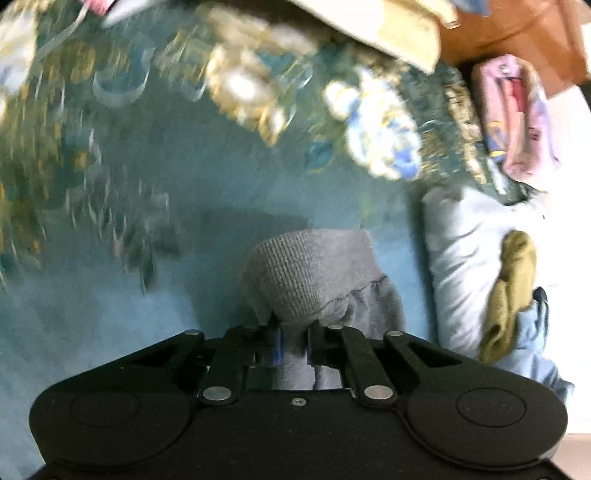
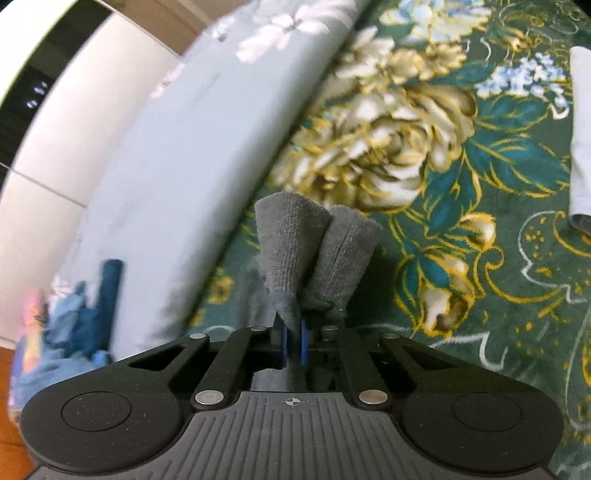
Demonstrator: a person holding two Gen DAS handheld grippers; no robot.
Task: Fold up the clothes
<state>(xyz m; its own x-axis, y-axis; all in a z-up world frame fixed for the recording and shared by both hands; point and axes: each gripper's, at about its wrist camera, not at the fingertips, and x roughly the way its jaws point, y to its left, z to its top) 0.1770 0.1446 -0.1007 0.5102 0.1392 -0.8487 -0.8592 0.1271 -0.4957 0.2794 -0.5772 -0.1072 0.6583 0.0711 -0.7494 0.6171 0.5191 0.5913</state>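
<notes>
Both of your tongs are pinched on grey knitted cloth. Your left gripper (image 1: pixel 294 341) has its jaws drawn in on the ribbed cuff (image 1: pixel 303 273) of a grey garment (image 1: pixel 354 306), which bunches up just ahead of the fingers and gathers into softer fabric to the right of the rib. Your right gripper (image 2: pixel 293 345) has its blue pads (image 2: pixel 304 345) pressed together on a similar grey ribbed cuff (image 2: pixel 317 251), which stands up from the jaws in two folds side by side. Whether the two cuffs belong to one piece, the views do not show. Under both lies a dark green bedspread (image 2: pixel 498 155) printed with big cream and gold flowers and teal leaves; in the left view much of it is blurred. Out from your left gripper, to the right, a pale blue pillow (image 1: pixel 458 258) lies at the bedspread's edge with an olive cloth (image 1: pixel 509 291) draped on it and light blue fabric (image 1: pixel 535 343) just below that. Farther up on that side sits a pink folded stack (image 1: pixel 513 118), with brown floor (image 1: pixel 517 33) behind it. Out from your right gripper, to the left, a pale blue quilt with white flowers (image 2: pixel 177 140) runs along the bedspread, and past it white wall panels (image 2: pixel 55 147). A heap of blue clothes (image 2: pixel 77 321) sits at the lower left, and a pale folded cloth (image 2: pixel 581 147) lies on the bedspread at the far right edge.
</notes>
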